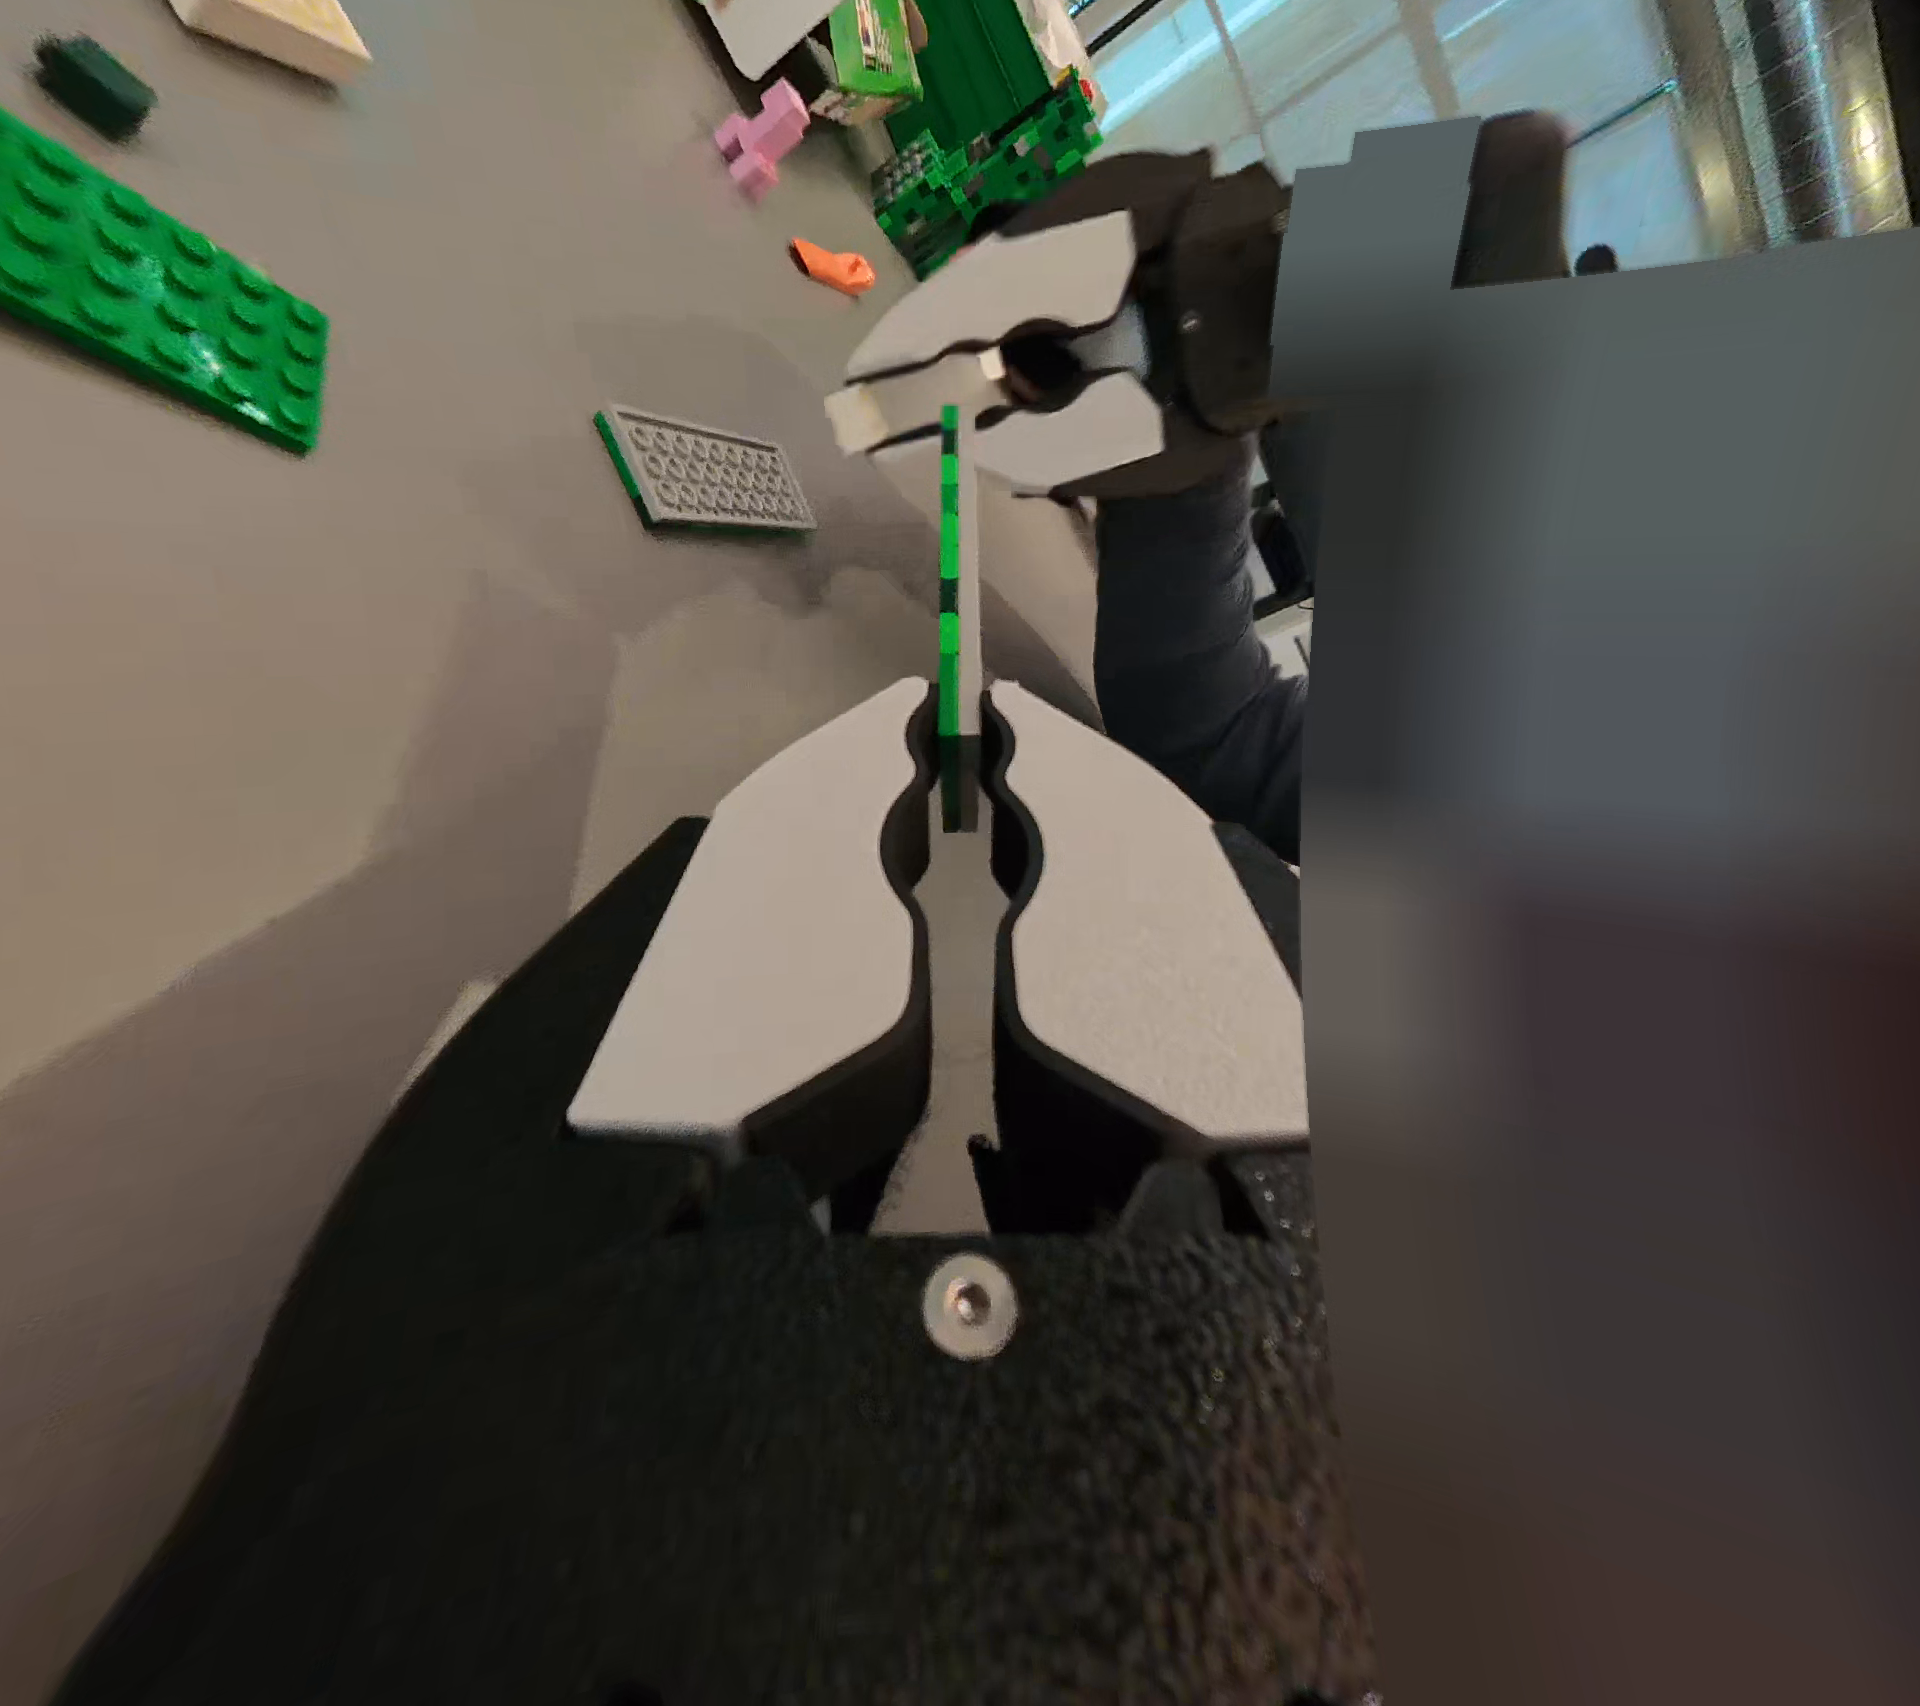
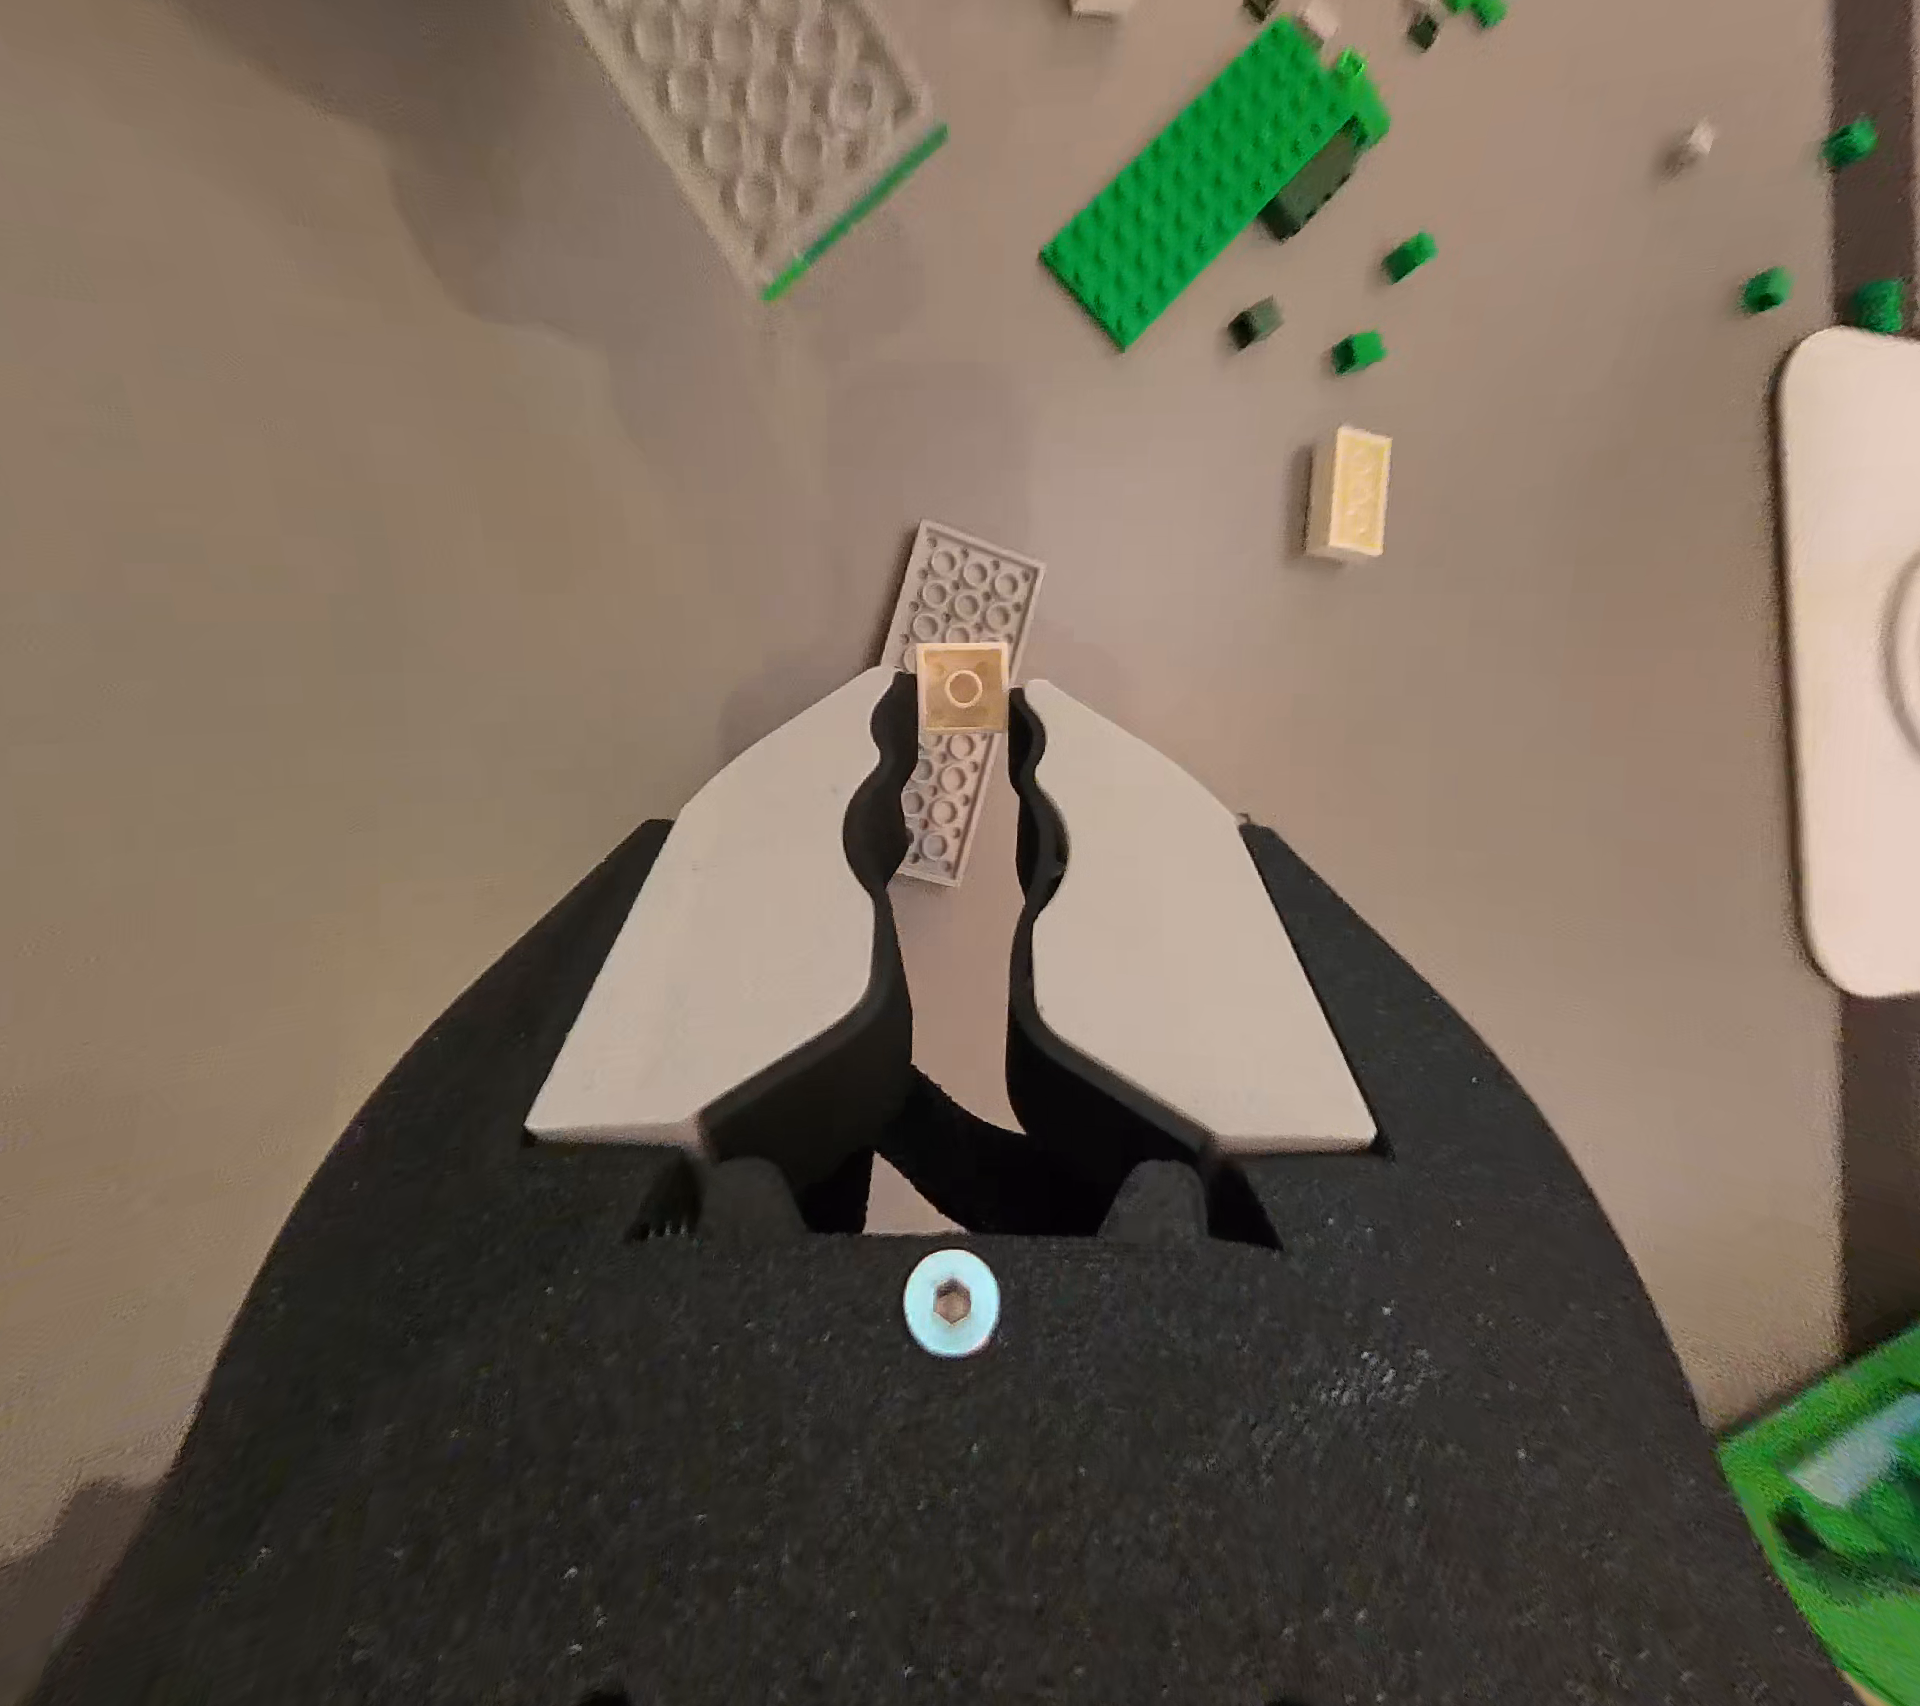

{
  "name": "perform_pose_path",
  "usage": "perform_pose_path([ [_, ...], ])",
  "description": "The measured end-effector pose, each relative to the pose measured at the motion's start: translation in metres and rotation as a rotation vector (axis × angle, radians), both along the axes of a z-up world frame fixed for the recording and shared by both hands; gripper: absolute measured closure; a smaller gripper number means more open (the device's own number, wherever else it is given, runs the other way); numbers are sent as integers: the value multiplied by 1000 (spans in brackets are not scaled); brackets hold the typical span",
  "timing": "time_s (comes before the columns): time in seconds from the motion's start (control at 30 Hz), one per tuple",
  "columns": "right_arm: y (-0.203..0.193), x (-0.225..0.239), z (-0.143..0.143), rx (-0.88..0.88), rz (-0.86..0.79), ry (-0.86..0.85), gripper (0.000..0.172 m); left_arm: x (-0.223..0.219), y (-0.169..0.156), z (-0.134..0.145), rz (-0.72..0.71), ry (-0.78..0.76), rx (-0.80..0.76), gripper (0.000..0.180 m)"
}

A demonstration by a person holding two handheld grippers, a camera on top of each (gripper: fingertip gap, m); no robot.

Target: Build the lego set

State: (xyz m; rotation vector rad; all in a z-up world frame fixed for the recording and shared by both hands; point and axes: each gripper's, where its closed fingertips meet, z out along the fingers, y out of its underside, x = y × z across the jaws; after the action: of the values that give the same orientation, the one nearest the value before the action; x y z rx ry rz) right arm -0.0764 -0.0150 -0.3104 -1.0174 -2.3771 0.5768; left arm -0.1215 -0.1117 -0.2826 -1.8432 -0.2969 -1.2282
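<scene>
The left gripper (image 1: 961, 700) pinches a thin grey plate (image 1: 968, 576) with a green strip along one face, gripped edge-on by its near end, so most of the plate sticks out far beyond the fingertips. The right gripper (image 2: 961, 690) pinches a small cream brick (image 2: 962, 686) right at its fingertips, hollow underside toward the camera, held above that plate (image 2: 971, 607) and close to its far end.

The plate is gripped on a short length only; any push on its free end could pivot it in the claws or lever it out. The brick sits at the very tips, so a skewed push could twist it or pop it free onto the grey table (image 1: 416, 617), among the loose green bricks (image 2: 1403, 259) on the far right.
</scene>
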Motion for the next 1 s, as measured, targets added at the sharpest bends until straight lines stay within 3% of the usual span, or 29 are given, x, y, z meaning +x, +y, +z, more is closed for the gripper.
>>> perform_pose_path([
  [0.13, 5, 3, -22, 12, -18, -50, 156, -6, 0, 4, 17, 10, 13, 175],
  [0.5, 3, 0, -34, -6, -14, -79, 153, -1, 1, 3, -7, -19, 9, 175],
  [0.57, 3, 1, -25, -15, -25, -49, 133, 0, 1, 2, -12, -21, 3, 175],
  [0.63, -6, -5, -1, -40, -5, 77, 109, 2, 1, 0, -21, -21, -9, 175],
  [0.67, -18, -7, 15, -58, 38, 160, 106, 4, 2, -1, -31, -20, -18, 175],
  [0.77, -61, -7, 38, 37, 204, 301, 110, 17, 7, -7, -78, -27, -41, 175],
  [0.83, -71, -9, 30, 199, 253, 293, 112, 27, 12, -9, -119, -45, -47, 175],
  [0.9, -69, -11, 23, 326, 257, 289, 127, 37, 13, -10, -151, -55, -47, 174],
  [0.93, -70, -7, 20, 335, 270, 273, 138, 37, 16, -9, -141, -52, -41, 175],
  [1.0, -69, -4, 21, 293, 242, 272, 138, 40, 17, -6, -153, -44, -5, 173],
])
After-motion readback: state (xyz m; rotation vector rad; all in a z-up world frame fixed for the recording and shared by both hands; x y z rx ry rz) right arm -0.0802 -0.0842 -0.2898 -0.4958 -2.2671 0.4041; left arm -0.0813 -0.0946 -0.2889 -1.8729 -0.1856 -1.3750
